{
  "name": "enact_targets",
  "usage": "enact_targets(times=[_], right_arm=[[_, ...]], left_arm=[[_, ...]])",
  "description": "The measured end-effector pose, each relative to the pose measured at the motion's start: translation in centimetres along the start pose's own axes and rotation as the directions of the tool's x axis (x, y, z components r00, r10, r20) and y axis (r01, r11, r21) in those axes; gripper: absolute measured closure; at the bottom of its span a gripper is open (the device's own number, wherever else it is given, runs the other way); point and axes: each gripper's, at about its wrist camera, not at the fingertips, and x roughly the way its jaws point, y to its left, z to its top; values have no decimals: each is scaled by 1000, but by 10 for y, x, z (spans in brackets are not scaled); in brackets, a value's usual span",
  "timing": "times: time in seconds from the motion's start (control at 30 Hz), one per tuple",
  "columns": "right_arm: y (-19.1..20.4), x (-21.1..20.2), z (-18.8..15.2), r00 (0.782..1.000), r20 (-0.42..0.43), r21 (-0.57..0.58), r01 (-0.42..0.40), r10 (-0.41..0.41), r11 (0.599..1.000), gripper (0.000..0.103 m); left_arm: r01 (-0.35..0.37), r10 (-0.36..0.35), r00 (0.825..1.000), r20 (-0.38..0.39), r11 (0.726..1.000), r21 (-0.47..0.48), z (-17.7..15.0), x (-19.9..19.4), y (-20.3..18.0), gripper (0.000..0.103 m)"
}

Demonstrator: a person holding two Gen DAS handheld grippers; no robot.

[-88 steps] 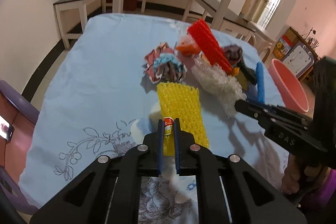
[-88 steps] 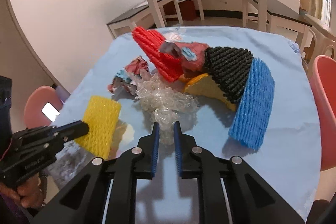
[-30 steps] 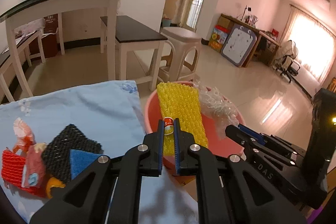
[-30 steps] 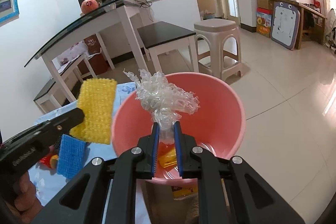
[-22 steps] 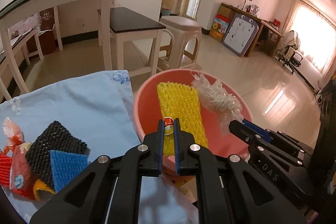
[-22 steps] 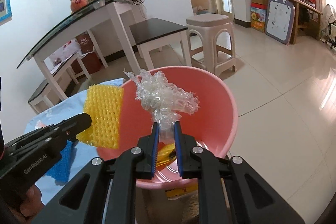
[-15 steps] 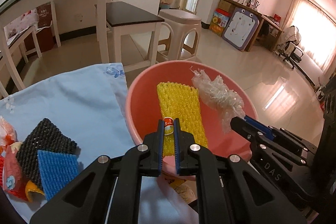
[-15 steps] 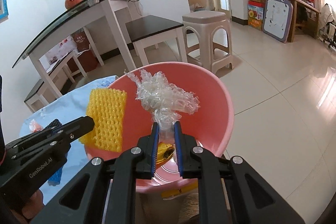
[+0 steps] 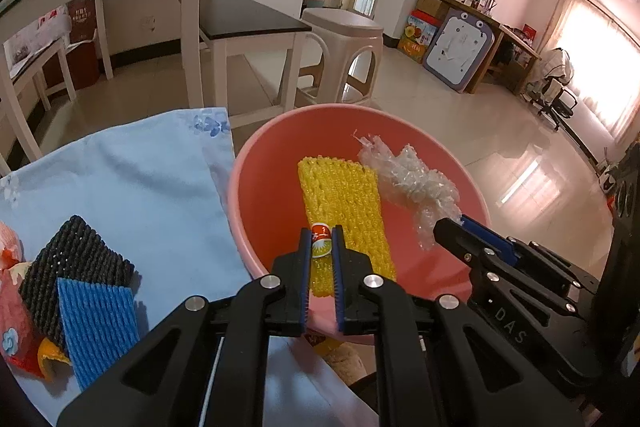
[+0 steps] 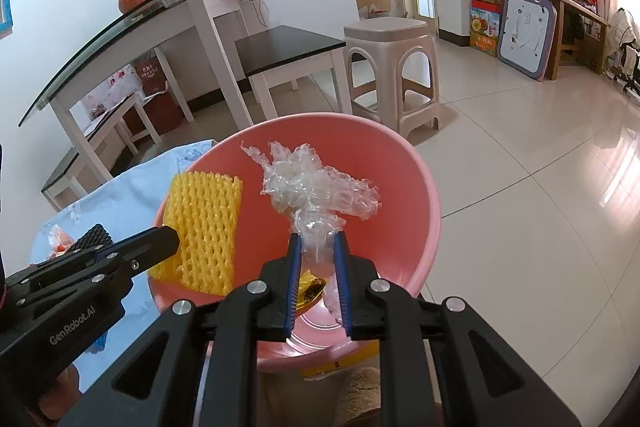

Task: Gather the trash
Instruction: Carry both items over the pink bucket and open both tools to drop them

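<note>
The left claw [image 9: 321, 245] pinched the yellow foam fruit net [image 9: 342, 205] and the right claw [image 10: 318, 247] gripped crumpled bubble wrap [image 10: 316, 193], both hanging over the pink basin [image 10: 416, 223] past the bench [image 9: 120, 179] edge. The light wrap might cling to the pads or drift outside the rim on release.

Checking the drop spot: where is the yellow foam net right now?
Both wrist views show the yellow foam net held in the left gripper over the pink basin, left of the bubble wrap.
</note>
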Motion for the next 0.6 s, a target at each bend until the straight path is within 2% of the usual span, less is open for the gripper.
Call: enact_targets(times=[0.07, 0.2, 0.27, 0.33, 0.6], right_arm=[[1, 0, 1, 1000, 4, 0, 1, -1, 1000, 86], [0, 1, 1, 1000, 7, -2, 6, -6, 1000, 81], [1, 1, 1, 1000, 9, -3, 9, -9, 1000, 65], [2, -2, 1, 1000, 24, -7, 17, -17, 1000, 57], [8, -14, 3, 999, 44, -19, 3, -2, 1000, 55]], left_arm=[[0, 0, 1000, -5, 1000, -2, 2, 2, 2, 88], [5, -5, 1000, -7, 1000, -10, 3, 1, 3, 70], [10, -10, 1000, -1, 1000, -13, 3, -1, 3, 67], [9, -9, 1000, 4, 1000, -15, 3, -4, 5, 66], [3, -2, 999, 42, 1000, -23, 1, -23, 8, 62]])
